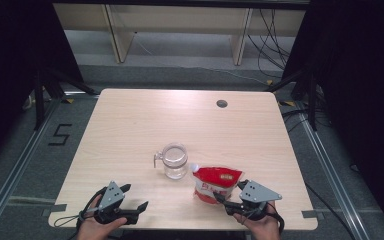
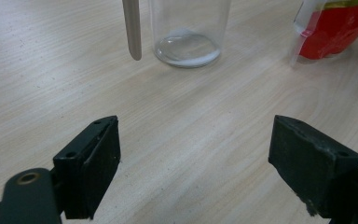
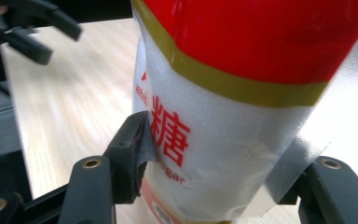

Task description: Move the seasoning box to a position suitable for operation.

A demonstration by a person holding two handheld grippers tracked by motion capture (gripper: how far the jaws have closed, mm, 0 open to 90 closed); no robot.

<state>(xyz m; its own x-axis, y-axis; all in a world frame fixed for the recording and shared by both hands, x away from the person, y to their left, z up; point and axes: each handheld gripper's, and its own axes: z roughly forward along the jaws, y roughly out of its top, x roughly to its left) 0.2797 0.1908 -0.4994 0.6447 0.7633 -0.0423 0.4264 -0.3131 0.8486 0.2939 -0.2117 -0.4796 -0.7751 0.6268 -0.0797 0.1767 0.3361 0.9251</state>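
Observation:
A red and white sugar pouch [image 1: 215,182] stands near the table's front right, its spout toward a clear glass jug [image 1: 174,160] with a handle at its left. My right gripper [image 1: 228,191] reaches in from the pouch's right. In the right gripper view its jaws bracket the pouch [image 3: 242,93]: the left pad [image 3: 133,154] dents the white film, and the other jaw sits at the pouch's silver edge. My left gripper [image 1: 136,196] rests at the front left, open [image 2: 200,154] over bare wood. It faces the jug [image 2: 189,32] and the pouch [image 2: 335,28].
The light wooden table [image 1: 130,125] has a round cable hole [image 1: 222,103] at the far right. Beyond its edges lie dark floor with metal rails and cables, and pale shelving stands at the back. The left gripper [image 3: 28,32] shows blurred behind the pouch.

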